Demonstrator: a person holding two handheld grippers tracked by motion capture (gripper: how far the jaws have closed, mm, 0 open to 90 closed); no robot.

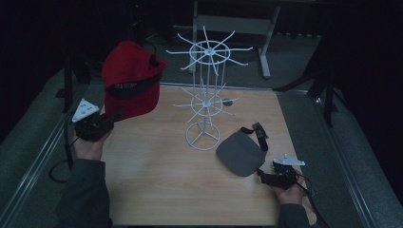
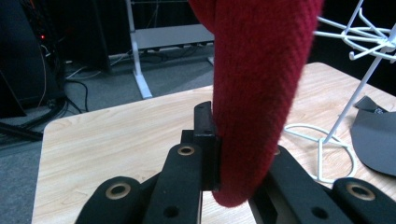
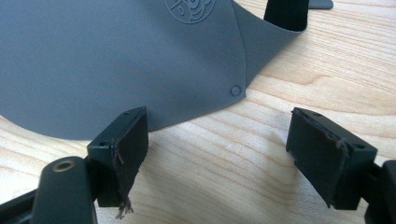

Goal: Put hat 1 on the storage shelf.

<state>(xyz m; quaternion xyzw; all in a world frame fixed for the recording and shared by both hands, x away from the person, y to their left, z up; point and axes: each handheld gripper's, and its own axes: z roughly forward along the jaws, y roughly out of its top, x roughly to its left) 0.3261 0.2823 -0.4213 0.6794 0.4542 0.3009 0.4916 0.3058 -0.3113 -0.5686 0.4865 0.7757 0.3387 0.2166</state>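
Red knit cap (image 1: 129,78), thick and woolly with a dark band inside its rim, hangs lifted above the back left of the wooden surface (image 1: 157,190), its brim pinched between the jaws of the left claw (image 1: 113,117). Beside it stands a white wire rack (image 1: 206,90) with two tiers of spokes. A grey cap (image 1: 241,153) with a black strap lies flat near the front right; the right claw (image 1: 263,174) sits just beside its edge, jaws wide apart.
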